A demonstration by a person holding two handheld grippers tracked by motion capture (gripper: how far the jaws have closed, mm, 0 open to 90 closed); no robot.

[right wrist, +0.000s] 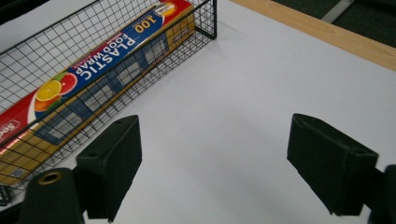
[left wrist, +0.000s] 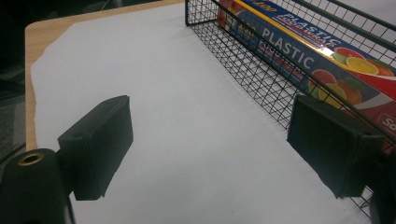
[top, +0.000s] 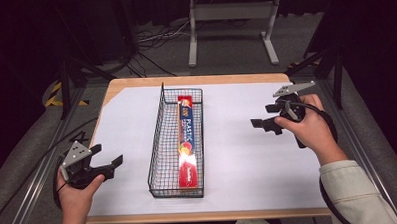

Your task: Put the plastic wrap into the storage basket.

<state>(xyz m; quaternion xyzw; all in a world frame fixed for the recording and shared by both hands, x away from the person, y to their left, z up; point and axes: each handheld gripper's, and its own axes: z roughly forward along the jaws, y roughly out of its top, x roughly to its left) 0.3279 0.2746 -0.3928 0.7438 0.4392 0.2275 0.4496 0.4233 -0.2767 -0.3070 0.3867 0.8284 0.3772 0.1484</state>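
Box of plastic wrap kept in the wire basket

The box of plastic wrap [top: 186,142] is laid flat in the wire basket [top: 158,153], its long side running away across the bench [top: 238,160]. Both tools are held wide apart, with nothing gripped; the left tool [top: 108,162] is seen nearer than the right tool [top: 263,123].

Both hands low, jaws apart

The left black two-jaw gripper [top: 107,156] is held with jaws spread wide and nothing between them; the right black two-jaw gripper [top: 260,117], gripped in the right hand [top: 311,125], likewise stands wide and empty.
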